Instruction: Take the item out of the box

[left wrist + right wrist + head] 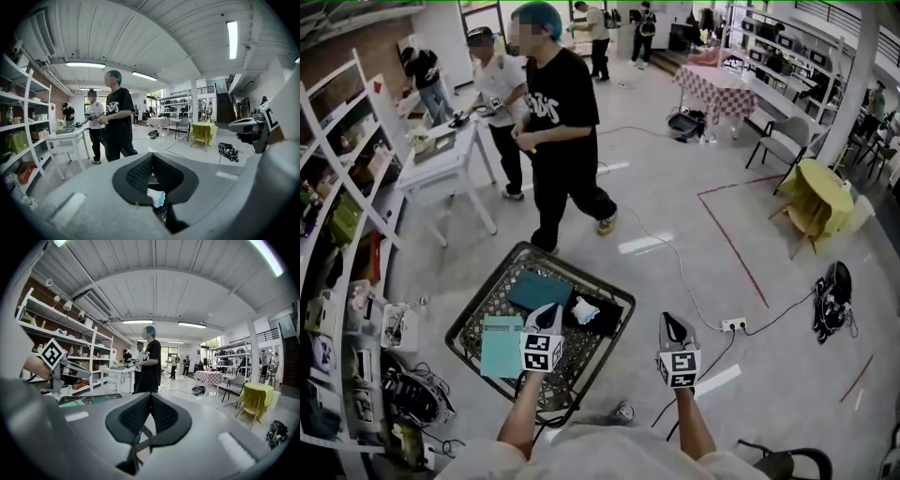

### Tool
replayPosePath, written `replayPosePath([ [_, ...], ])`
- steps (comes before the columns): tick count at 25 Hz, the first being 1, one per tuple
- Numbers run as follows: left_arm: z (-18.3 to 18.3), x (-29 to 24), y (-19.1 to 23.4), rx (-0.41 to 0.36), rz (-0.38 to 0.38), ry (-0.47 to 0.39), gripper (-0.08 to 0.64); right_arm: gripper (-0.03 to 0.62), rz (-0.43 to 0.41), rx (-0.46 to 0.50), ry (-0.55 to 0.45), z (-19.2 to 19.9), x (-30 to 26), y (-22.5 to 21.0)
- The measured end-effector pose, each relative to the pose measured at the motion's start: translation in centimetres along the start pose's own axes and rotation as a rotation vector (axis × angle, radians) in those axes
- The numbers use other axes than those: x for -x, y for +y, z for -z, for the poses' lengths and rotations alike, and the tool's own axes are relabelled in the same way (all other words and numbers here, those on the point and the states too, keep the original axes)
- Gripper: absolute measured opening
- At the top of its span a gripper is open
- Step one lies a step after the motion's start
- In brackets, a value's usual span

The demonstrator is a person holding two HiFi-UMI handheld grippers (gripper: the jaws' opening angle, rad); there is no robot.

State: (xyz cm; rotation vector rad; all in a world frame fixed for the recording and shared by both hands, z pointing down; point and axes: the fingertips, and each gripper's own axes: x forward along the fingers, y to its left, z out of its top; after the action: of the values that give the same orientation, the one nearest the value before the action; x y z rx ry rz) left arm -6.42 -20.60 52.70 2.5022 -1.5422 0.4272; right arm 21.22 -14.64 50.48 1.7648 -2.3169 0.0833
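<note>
A: How do the two tools stand?

B: The left hand-held gripper point(547, 314) has its jaws pressed together, with nothing between them. It hangs above the middle of the wire basket point(480, 302). The right hand-held gripper point(674, 325) is closed and empty too, just outside the basket's right corner, over the floor point(694, 234).

A: And the items?

B: All of them lie inside the basket. A dark teal flat box point(536, 291) is in the middle and a light teal folder point(500, 347) is at the left side. A white crumpled packet point(584, 309) lies on a black flat thing point(607, 322) toward the right corner.

A: What is beyond the basket?

B: A person in black clothes point(562, 141) is just behind it. A white bench point(441, 169) stands behind it to the left.
</note>
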Motion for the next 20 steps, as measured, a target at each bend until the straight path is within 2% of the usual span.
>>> replayPosePath([
  [9, 0.5, -3.2, -0.9, 0.007, -0.034, 0.035, 0.006, 0.000, -0.080, 0.003, 0.009, 0.7, -2.3, -1.5],
  [20, 0.7, -6.2, -1.3, -0.019, -0.015, 0.075, 0.006, 0.000, -0.086, -0.023, 0.041, 1.9, -4.9, -3.0],
])
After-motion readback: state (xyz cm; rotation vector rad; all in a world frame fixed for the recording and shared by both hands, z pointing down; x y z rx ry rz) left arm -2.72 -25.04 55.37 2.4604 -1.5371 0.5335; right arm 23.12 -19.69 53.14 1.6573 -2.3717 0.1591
